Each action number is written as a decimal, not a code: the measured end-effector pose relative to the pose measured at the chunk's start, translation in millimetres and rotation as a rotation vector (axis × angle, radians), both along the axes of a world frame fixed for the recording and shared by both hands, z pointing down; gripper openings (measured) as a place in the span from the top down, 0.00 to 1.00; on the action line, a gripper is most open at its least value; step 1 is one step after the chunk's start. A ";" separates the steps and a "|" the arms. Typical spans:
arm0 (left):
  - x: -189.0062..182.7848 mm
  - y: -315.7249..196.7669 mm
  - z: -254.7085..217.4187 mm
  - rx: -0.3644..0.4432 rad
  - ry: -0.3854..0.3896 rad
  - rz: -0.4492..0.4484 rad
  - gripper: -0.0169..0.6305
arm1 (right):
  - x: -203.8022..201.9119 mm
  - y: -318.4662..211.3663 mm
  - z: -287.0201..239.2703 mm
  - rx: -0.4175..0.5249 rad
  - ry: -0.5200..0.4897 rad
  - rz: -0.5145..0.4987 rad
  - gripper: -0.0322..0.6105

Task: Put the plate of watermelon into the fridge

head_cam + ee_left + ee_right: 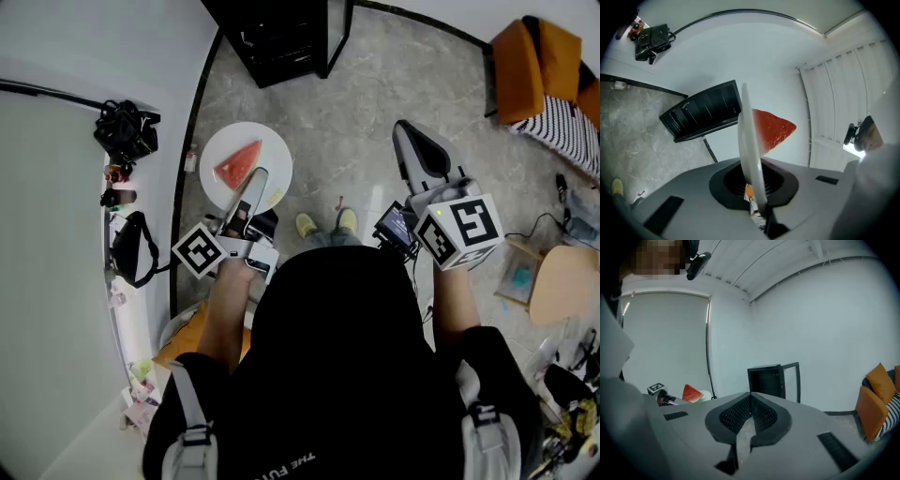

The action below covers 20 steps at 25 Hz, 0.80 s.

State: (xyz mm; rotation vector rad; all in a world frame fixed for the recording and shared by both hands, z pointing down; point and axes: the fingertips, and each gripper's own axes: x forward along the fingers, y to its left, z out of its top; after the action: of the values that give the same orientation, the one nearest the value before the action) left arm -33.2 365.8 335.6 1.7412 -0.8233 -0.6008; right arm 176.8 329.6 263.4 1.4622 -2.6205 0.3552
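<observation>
A white plate [246, 161] with a red watermelon wedge [238, 164] hangs above the grey floor, and my left gripper [257, 180] is shut on its near rim. In the left gripper view the plate [749, 145] shows edge-on between the jaws, with the wedge [772, 129] to its right. The small black fridge [279, 36] stands ahead against the wall with its door open; it also shows as the fridge [702, 115] and the fridge [772, 378]. My right gripper [403, 131] is held to the right, shut and empty, its tips [751, 397] pointing toward the fridge.
A white counter along the left wall carries a black bag [127, 131] and small bottles. Orange cushions [532, 54] and striped fabric lie at the upper right, and a wooden stool [562, 281] stands at the right. The person's yellow shoes [323, 223] are below the plate.
</observation>
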 end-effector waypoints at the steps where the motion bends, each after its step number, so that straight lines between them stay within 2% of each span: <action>1: -0.2 0.8 0.2 0.000 0.001 0.000 0.94 | -1.0 0.7 0.5 -0.001 0.002 0.002 0.94; 11: -0.9 3.2 0.9 0.010 -0.008 0.011 0.94 | -7.9 3.6 -0.7 0.019 -0.036 -0.002 0.94; 20: -44.7 6.6 -0.4 0.014 0.016 0.009 0.94 | -51.2 6.2 -2.4 0.014 -0.029 0.012 0.94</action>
State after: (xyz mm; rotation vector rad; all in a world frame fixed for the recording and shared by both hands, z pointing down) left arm -77.9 372.4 335.2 1.7495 -0.8021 -0.6148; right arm 125.6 335.9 261.0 1.4889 -2.6428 0.3620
